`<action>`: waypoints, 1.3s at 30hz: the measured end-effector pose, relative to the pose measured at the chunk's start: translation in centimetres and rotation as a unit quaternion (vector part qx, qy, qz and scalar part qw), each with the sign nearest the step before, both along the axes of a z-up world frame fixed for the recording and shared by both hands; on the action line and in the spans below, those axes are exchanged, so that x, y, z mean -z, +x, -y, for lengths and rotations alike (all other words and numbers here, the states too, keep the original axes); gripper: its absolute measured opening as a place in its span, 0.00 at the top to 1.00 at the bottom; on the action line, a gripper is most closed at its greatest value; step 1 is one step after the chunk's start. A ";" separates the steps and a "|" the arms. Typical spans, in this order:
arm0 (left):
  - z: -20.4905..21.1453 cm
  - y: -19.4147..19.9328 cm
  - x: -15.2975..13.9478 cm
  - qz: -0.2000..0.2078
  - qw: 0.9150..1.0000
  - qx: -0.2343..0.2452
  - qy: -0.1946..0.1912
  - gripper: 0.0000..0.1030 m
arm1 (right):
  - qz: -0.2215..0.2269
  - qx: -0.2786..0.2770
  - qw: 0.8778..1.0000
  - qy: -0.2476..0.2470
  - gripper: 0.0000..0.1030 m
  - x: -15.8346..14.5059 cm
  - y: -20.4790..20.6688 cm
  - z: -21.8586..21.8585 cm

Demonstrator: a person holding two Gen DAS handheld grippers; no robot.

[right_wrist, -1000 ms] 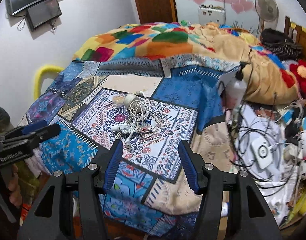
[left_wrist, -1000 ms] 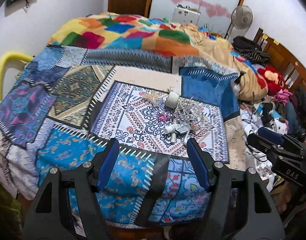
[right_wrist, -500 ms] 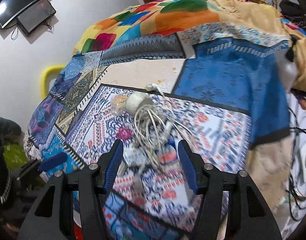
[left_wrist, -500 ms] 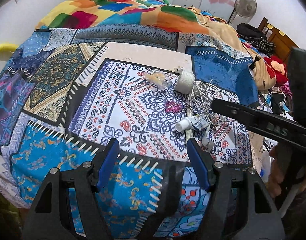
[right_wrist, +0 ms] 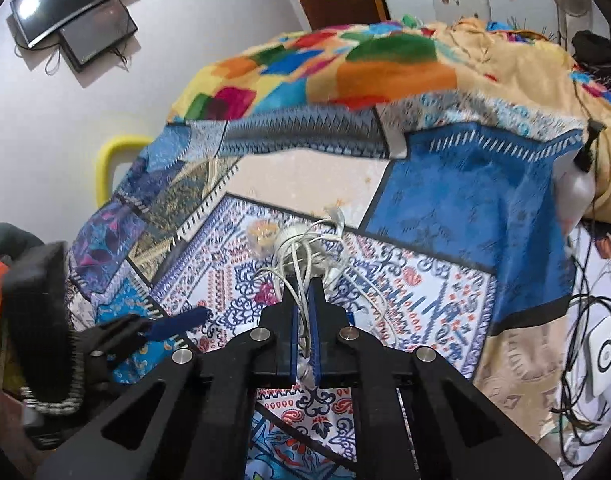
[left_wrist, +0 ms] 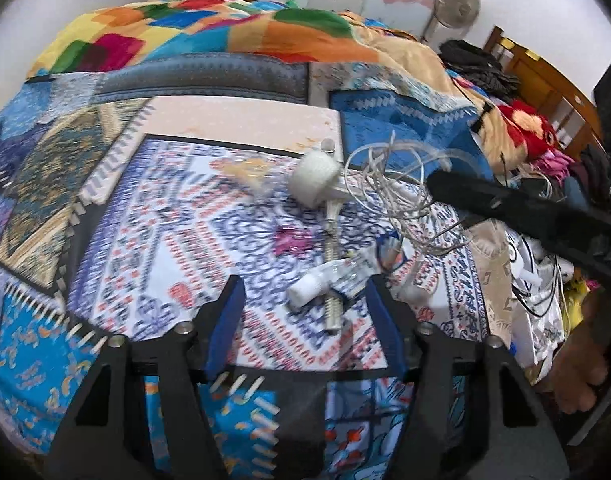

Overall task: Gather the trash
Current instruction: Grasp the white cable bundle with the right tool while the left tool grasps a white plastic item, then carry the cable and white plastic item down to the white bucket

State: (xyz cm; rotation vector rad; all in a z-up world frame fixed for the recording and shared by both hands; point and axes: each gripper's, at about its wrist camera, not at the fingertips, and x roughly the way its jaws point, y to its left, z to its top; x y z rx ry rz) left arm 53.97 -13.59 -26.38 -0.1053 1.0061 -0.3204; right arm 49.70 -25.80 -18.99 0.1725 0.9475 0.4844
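— How do our tongs sit?
— Our right tongs (right_wrist: pixel 304 308) point steeply down, just clamped on the tangled white cable (right_wrist: pixel 305 264) above the patchwork bedspread (right_wrist: pixel 445 208). Our left tongs (left_wrist: pixel 305 300) have been narrowing but stand apart.
— What lies near the cable?
— A squeezed tube (left_wrist: pixel 325 280) between the left tips; a white roll (left_wrist: pixel 315 178) beyond.

No legible text or labels
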 end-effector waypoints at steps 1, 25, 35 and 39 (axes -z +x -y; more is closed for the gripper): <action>0.6 0.3 0.3 -0.003 1.000 0.009 0.004 0.45 | 0.005 0.003 1.000 0.000 0.95 -0.3 -0.1 0.3; -0.5 -3.2 -2.7 0.037 0.999 -0.026 0.028 0.79 | -0.010 0.055 0.998 -0.015 0.95 -0.8 -3.0 5.7; -3.3 -7.5 -8.0 0.071 0.995 -0.063 0.022 0.79 | 0.022 0.055 0.998 -0.008 0.95 -5.5 -5.8 5.9; -4.0 -9.5 -9.9 0.083 0.994 -0.072 0.019 0.79 | 0.043 0.050 0.998 -0.007 0.96 -8.0 -7.4 5.4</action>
